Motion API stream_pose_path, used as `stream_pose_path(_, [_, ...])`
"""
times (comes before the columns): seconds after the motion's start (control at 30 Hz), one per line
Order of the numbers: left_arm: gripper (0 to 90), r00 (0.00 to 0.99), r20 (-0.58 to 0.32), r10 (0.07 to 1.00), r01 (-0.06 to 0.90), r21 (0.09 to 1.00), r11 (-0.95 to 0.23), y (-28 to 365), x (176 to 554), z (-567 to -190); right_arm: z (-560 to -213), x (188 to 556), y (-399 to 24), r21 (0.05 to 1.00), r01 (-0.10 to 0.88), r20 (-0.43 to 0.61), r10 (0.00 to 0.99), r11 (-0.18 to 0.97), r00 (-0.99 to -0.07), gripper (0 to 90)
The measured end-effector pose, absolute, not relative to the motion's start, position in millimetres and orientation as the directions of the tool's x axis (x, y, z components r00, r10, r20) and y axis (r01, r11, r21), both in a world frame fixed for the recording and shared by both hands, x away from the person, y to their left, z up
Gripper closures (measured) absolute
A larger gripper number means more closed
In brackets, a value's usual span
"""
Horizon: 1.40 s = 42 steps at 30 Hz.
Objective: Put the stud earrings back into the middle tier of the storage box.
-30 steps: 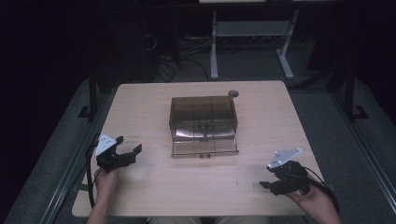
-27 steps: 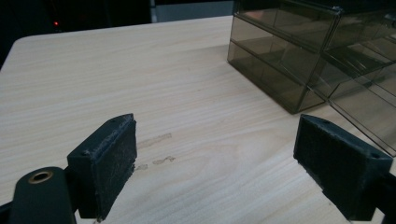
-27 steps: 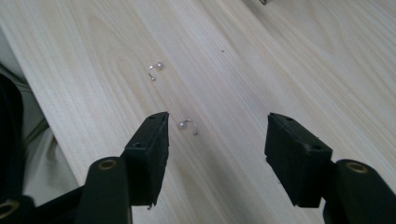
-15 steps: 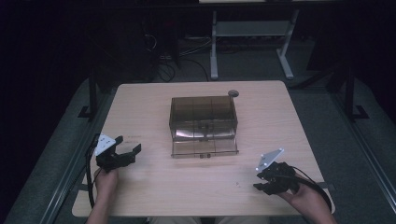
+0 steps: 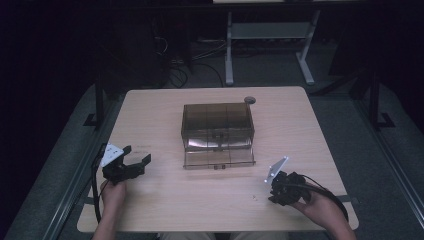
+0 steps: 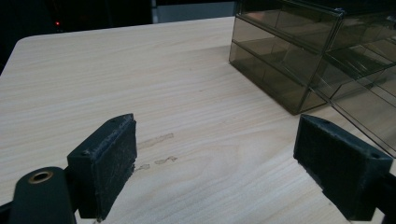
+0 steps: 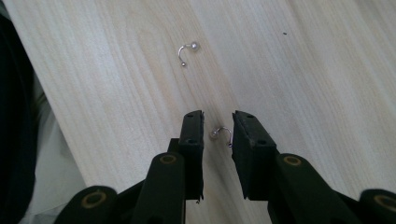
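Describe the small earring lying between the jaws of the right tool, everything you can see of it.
The earring is a thin, silvery metal hook with a small pale bead at one end. It lies flat on the light wooden table, in the gap between the jaws of the right tool, which have just been closing around it; the pads do not seem to press on it yet. A second, similar earring lies farther off, apart from it.

earring [image 7: 222, 134] | small silver curved hook with a bead at one end | lying flat on table [image 7: 303, 65] near its front edge, toward right corner | second matching earring [image 7: 187, 52] lying apart nearby
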<state>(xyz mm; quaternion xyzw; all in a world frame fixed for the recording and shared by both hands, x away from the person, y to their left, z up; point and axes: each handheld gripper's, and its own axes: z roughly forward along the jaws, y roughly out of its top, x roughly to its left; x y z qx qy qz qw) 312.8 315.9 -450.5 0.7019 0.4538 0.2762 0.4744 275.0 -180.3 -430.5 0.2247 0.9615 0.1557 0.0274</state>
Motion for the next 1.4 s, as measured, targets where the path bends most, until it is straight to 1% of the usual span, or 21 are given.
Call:
stream_pose_path(0.07, [12.8,0.435,-0.043,0.899,0.375,0.917,-0.137,315.8,312.7,-450.5,-431.2,275.4,-179.3,0.3,0.42,0.019,0.435,0.857,-0.9,75.0])
stream_pose_path(0.1, [12.8,0.436,-0.042,0.899,0.373,0.918,-0.138,315.9,312.6,-450.5,-432.5,276.2,-177.1,0.274,0.419,0.013,0.433,0.865,-0.901,75.8])
stream_pose_path(0.17, [12.8,0.436,-0.043,0.899,0.373,0.918,-0.137,315.9,312.6,-450.4,-433.5,276.8,-175.0,0.256,0.419,0.017,0.429,0.871,-0.903,77.6])
stream_pose_path(0.37, [12.8,0.435,-0.043,0.9,0.374,0.918,-0.136,316.1,312.5,-450.2,-435.2,278.4,-170.7,0.217,0.406,0.008,0.414,0.888,-0.91,78.6])
stream_pose_path(0.47, [12.8,0.435,-0.043,0.899,0.372,0.918,-0.136,316.3,312.5,-450.2,-437.7,279.3,-166.4,0.177,0.389,-0.006,0.396,0.904,-0.918,79.3])
stream_pose_path(0.63, [12.8,0.436,-0.043,0.899,0.371,0.918,-0.137,316.4,312.5,-450.0,-437.5,281.0,-162.4,0.155,0.382,-0.003,0.387,0.911,-0.922,80.3])
stream_pose_path(0.77, [12.8,0.436,-0.044,0.899,0.372,0.918,-0.135,316.7,312.4,-449.9,-437.3,285.4,-157.9,0.113,0.375,0.017,0.376,0.92,-0.927,82.4])
stream_pose_path(0.87, [12.8,0.434,-0.049,0.9,0.372,0.919,-0.129,316.9,312.4,-450.0,-437.3,287.3,-156.7,0.106,0.369,0.024,0.369,0.923,-0.929,84.8])
stream_pose_path(1.07, [12.8,0.435,-0.049,0.899,0.372,0.919,-0.129,316.9,312.3,-449.9,-437.3,288.2,-157.1,0.109,0.361,0.031,0.36,0.926,-0.933,84.9])
stream_pose_path(1.4, [12.8,0.437,-0.046,0.898,0.374,0.918,-0.135,316.7,312.5,-450.0,-434.3,287.8,-164.3,0.16,0.379,0.051,0.375,0.912,-0.925,85.1])
